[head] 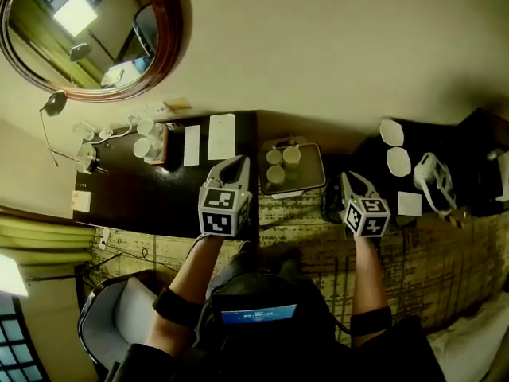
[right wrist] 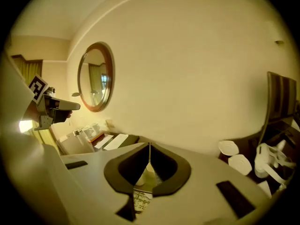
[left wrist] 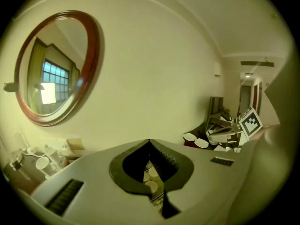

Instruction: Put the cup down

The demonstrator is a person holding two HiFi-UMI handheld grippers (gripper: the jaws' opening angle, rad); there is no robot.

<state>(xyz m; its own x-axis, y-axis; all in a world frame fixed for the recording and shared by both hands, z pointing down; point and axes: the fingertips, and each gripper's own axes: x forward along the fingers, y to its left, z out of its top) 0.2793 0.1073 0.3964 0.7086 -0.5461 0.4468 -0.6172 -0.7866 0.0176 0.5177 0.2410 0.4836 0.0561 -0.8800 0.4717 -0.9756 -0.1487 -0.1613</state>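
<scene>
The left gripper (head: 238, 161) and the right gripper (head: 347, 176) are closed and empty. Three white round cups (head: 276, 173) stand in a grey rectangular tray (head: 316, 178) beside the dark desk's (head: 151, 193) right edge.

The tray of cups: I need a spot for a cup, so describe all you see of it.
The tray is grey, rectangular with rounded corners and a raised rim, lying flat by the wall, right of the dark desk. Three pale cups stand at its left; its right part looks bare.
</scene>
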